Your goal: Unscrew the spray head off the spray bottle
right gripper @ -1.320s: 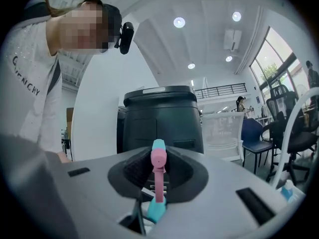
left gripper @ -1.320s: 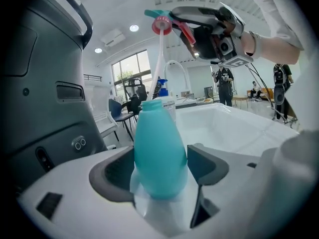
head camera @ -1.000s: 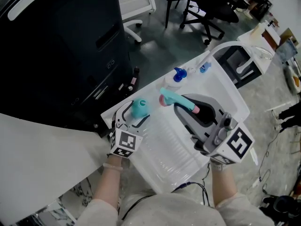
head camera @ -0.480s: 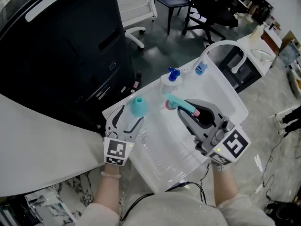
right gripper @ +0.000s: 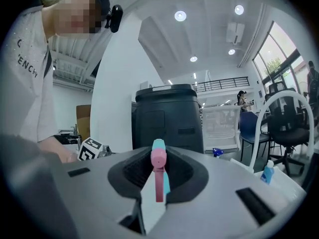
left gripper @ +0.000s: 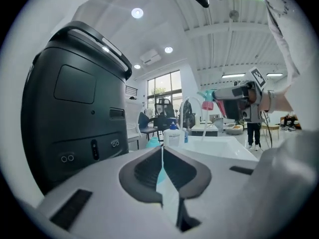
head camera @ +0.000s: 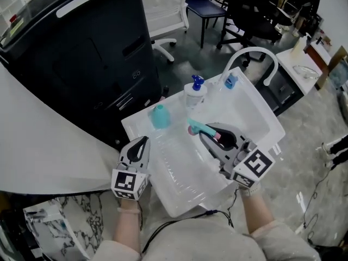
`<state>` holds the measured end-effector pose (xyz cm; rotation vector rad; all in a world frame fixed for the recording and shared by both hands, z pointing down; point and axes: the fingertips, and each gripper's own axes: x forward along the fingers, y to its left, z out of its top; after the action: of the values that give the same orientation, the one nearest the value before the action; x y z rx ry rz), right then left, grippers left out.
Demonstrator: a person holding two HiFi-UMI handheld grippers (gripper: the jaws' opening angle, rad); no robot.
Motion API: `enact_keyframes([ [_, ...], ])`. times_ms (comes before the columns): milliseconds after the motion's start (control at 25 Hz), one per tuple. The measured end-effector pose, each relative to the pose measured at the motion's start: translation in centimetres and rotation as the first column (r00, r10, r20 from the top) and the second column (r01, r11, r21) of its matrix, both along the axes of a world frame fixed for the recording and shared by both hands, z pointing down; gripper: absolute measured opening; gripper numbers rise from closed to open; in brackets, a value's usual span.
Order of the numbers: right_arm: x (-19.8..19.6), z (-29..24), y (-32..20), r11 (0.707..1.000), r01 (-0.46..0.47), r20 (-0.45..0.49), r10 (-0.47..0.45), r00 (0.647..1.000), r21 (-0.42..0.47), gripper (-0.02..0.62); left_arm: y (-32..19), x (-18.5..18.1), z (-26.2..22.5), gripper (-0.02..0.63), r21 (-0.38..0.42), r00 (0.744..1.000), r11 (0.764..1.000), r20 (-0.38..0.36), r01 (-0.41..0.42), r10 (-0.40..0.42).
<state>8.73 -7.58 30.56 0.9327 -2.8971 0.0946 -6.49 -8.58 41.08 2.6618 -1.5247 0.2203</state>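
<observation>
Lowest in the head view, at lower left, the left gripper point(head camera: 141, 142) hangs off the edge of the white basin point(head camera: 242, 109). Its jaws are clenched on nothing. Its own view shows the two pads meeting, with only a sliver of the teal bottle visible far beyond them.

At lower right of centre, the right gripper point(head camera: 209, 140) reaches over the basin with its jaws grasping the spray head point(head camera: 200, 126). The pink nozzle and teal body sit squarely between the pads in that gripper's view. From the left gripper view a thin dip tube hangs free below the head, so I judge the head is already off and the unscrewing is done.

Further up, left of centre, the teal bottle point(head camera: 159, 117) stands upright on the basin's ledge, apart from both grippers. Beyond it are a white pump bottle point(head camera: 193, 95), a small blue bottle point(head camera: 230, 81) and the arched tap point(head camera: 251, 51). A big black bin point(head camera: 81, 53) fills the upper left.

The step now looks like carrying the head clear and setting it down.
- Keep the grip on the head's body rather than its trigger.
- Hold it level enough that the tube does not snag the bottle or drip.
- Lower it gently onto a bare patch before letting go.
- The left jaws could steady the bottle if it wobbles.
</observation>
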Motion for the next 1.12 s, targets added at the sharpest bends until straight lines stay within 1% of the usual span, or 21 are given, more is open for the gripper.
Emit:
enact_keyframes([
  [80, 0.1, 0.5, 0.8, 1.0, 0.016, 0.012, -0.016, 1.0, -0.016, 0.069, 1.5, 0.0, -0.1, 0.006, -0.003, 0.999, 1.0, -0.032, 0.015, -0.015],
  [200, 0.0, 1.0, 1.7, 0.999, 0.041, 0.025, -0.041, 0.999, -0.033, 0.069, 3.4, -0.3, -0.3, 0.006, -0.006, 0.997, 0.998, -0.044, 0.061, -0.061],
  [400, -0.3, 1.8, 2.9, 0.997, 0.062, -0.003, -0.062, 0.998, -0.035, 0.069, 5.4, -1.5, -0.8, 0.006, -0.01, 0.988, 0.991, -0.078, 0.13, -0.131],
  [560, -0.1, 2.4, 3.5, 0.997, 0.051, 0.002, -0.051, 0.999, -0.056, 0.069, 6.6, -2.8, -1.5, 0.005, -0.007, 0.981, 0.985, -0.084, 0.174, -0.174],
  [840, -0.7, 2.8, 4.7, 0.997, 0.034, 0.011, -0.034, 0.999, -0.069, 0.069, 8.2, -4.6, -2.4, 0.005, 0.002, 0.977, 0.98, -0.075, 0.201, -0.2],
  [1120, -0.5, 3.5, 6.5, 0.997, 0.004, 0.004, -0.004, 1.0, -0.078, 0.069, 10.8, -6.8, -2.1, 0.005, -0.008, 0.959, 0.964, -0.105, 0.264, -0.264],
])
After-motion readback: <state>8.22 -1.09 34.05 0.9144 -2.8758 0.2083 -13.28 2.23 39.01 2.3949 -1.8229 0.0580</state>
